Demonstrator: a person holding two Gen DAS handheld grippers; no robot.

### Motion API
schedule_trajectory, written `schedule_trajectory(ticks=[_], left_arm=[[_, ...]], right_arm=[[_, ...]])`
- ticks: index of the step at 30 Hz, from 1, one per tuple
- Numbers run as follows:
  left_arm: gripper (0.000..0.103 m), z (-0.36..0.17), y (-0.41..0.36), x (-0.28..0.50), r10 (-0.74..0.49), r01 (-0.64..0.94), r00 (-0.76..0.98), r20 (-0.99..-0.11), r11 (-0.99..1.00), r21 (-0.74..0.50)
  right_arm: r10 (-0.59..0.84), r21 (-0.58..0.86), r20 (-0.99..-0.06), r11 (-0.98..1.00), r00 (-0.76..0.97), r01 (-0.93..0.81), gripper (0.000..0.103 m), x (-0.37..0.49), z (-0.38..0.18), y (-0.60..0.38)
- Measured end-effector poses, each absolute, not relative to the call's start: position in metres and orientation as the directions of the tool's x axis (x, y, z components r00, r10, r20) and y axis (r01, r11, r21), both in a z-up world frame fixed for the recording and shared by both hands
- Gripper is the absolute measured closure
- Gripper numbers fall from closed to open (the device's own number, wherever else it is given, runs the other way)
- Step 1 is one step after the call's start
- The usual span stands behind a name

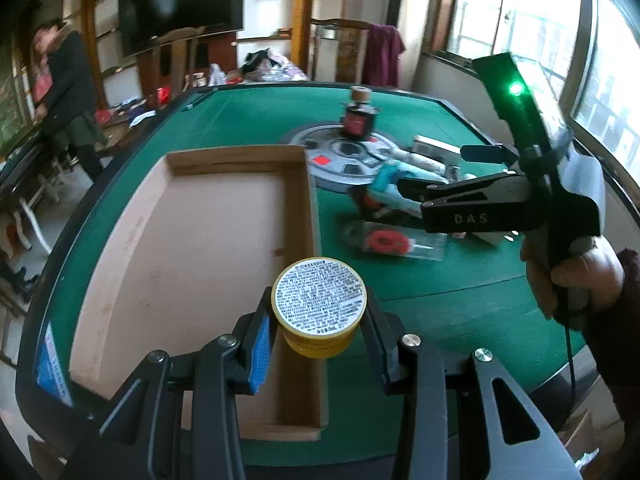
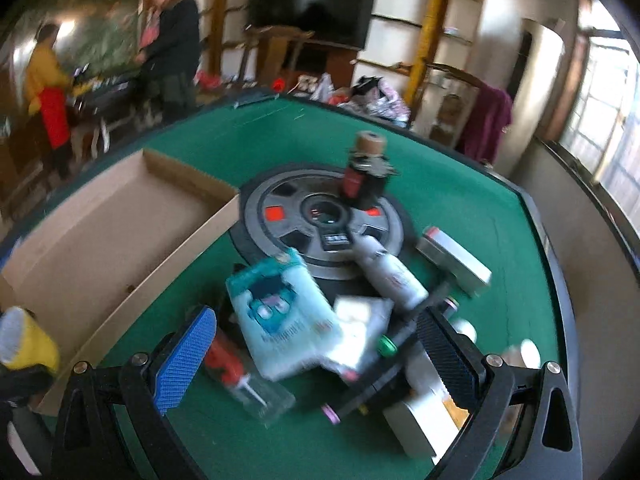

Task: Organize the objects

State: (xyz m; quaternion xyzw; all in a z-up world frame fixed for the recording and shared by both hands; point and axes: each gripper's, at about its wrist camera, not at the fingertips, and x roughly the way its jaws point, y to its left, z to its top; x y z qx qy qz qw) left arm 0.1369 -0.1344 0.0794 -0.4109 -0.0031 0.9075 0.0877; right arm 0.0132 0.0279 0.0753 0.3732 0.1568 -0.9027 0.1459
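One box: the cardboard box [image 1: 224, 264] sits on the left of the green tabletop [image 1: 440, 300]. It looks empty, with its open top facing up.
Yellow tin: the yellow tin [image 1: 319, 306] is held up over the right wall of the box, near us, with its printed round face toward the camera.
Left gripper: the left gripper [image 1: 319, 320] is squeezed onto the yellow tin, one pad on each side.
Step now: the tin is being carried to the box. I think this is the putting-away step, and it is not done yet.
Next move: slide the tin a bit left so it is over the box floor, go down low, then let go gently so it does not roll.
Pile: the teal packet [image 2: 280, 312], white bottle [image 2: 390, 270] and other things lie on the right, by the round grey plate [image 2: 320, 220].
Right gripper: the right gripper [image 2: 316, 356] is wide apart and holds nothing, above the pile.
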Motion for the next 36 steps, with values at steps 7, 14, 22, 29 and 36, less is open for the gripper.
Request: schedule_trajectory(ticks=[7,14,22,29,36], left_arm=[[0.064,0.071,-0.165,0.139,0.142,-0.097,-0.644,-0.752,-0.990,-0.103],[0.064,0.069,-0.167,0.136,0.139,-0.089,-0.644,-0.753,-0.990,-0.106],[0.064,0.075,-0.177,0.135,0.132,-0.069,-0.663,-0.737,-0.991,-0.115],[0.064,0.073,-0.178,0.134,0.132,-0.058,-0.654,-0.745,-0.991,-0.124],[0.064,0.072,-0.177,0.133,0.130,-0.058,-0.651,-0.748,-0.991,-0.121]], right_arm=[[-0.080,-0.269,-0.765,-0.862,-0.639,0.430,0.014,-0.016,0.057,0.003],[-0.083,-0.222,-0.816,-0.869,-0.572,0.443,0.064,-0.018,0.048,0.003],[-0.172,-0.086,-0.819,-0.907,-0.548,0.413,0.086,-0.012,0.060,0.011],[-0.183,-0.083,-0.829,-0.895,-0.529,0.439,0.064,-0.015,0.048,-0.005],[-0.164,-0.106,-0.824,-0.896,-0.543,0.432,0.037,-0.016,0.034,-0.021]])
